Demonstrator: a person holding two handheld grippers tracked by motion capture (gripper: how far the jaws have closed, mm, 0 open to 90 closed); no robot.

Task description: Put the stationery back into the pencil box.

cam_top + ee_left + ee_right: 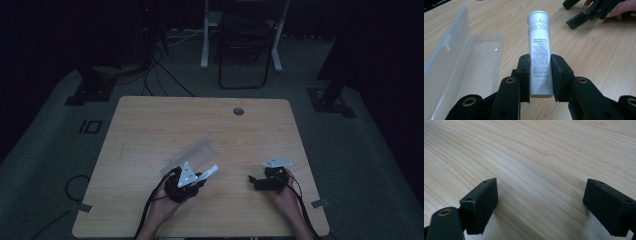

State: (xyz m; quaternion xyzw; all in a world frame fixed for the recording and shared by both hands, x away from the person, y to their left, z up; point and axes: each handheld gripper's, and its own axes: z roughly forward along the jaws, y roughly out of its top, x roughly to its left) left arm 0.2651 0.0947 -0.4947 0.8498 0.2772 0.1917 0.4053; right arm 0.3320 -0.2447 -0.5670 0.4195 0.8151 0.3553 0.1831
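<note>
White tube (539,52) sits clamped in your left hand-held gripper (540,75), above the tabletop (150,120) near its front edge. The open clear case (461,67) lies just left of it, so lower the tube level into the tray. The left gripper view shows the tube's print. Your right hand-held gripper (540,205) stands wide and empty toward the right edge.

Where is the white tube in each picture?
High view: the white tube pokes out to the right of the left gripper, low and left of centre.
Left gripper view: the tube stands in the middle, clamped between the two black jaws.
Right gripper view: bare wooden table between the open jaws of the right gripper.
Shared landmark: the clear plastic case, lying open beside the tube.
</note>
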